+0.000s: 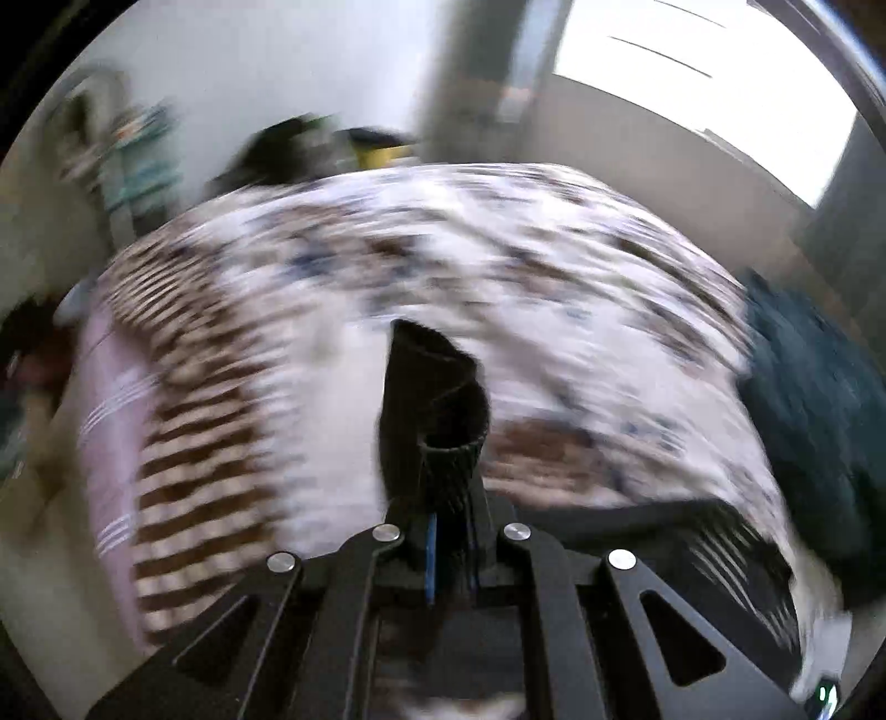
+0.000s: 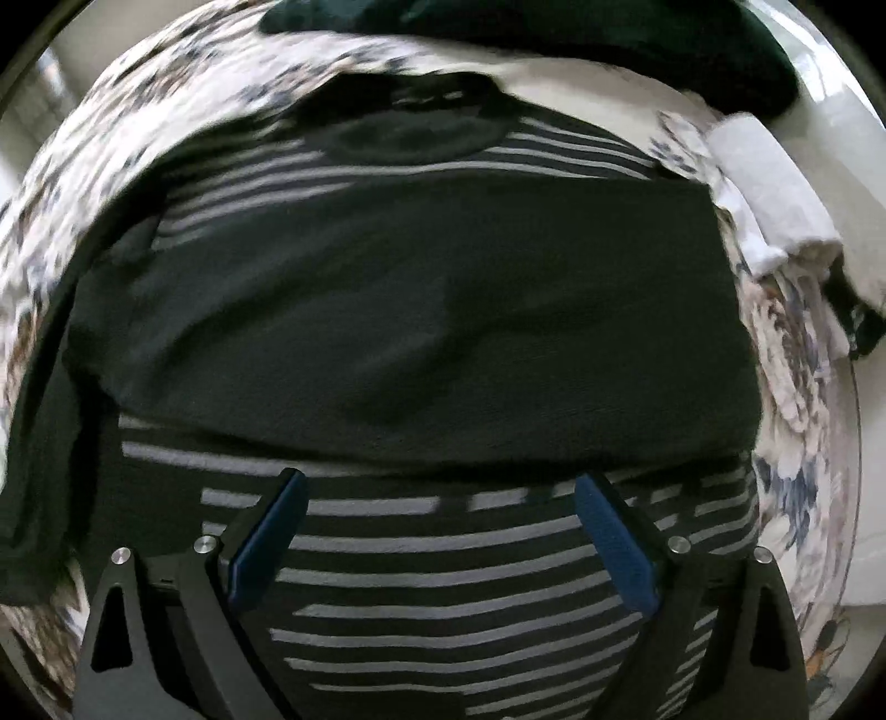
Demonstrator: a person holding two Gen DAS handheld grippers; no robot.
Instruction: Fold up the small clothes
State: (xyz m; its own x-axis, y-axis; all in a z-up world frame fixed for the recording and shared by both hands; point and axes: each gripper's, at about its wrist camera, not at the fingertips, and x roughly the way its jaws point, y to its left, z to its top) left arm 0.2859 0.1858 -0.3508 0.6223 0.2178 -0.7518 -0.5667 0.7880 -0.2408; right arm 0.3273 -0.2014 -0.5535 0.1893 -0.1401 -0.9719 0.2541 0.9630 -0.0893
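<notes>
A black sweater with grey stripes (image 2: 443,310) lies spread on a floral bedspread (image 2: 183,111), one sleeve folded across its chest. My right gripper (image 2: 437,498) is open just above the sweater's striped hem, holding nothing. My left gripper (image 1: 451,531) is shut on a black ribbed sleeve cuff (image 1: 437,410), which sticks up from between the fingers above the bedspread (image 1: 498,266). The sweater's striped body (image 1: 736,559) shows at the lower right of the left wrist view. That view is motion-blurred.
A brown-and-white checked cloth (image 1: 194,415) and a pink cloth (image 1: 105,432) lie at the bed's left. A dark teal garment (image 1: 814,399) lies at the right, also at the top of the right wrist view (image 2: 637,39). A folded white item (image 2: 769,188) lies right of the sweater.
</notes>
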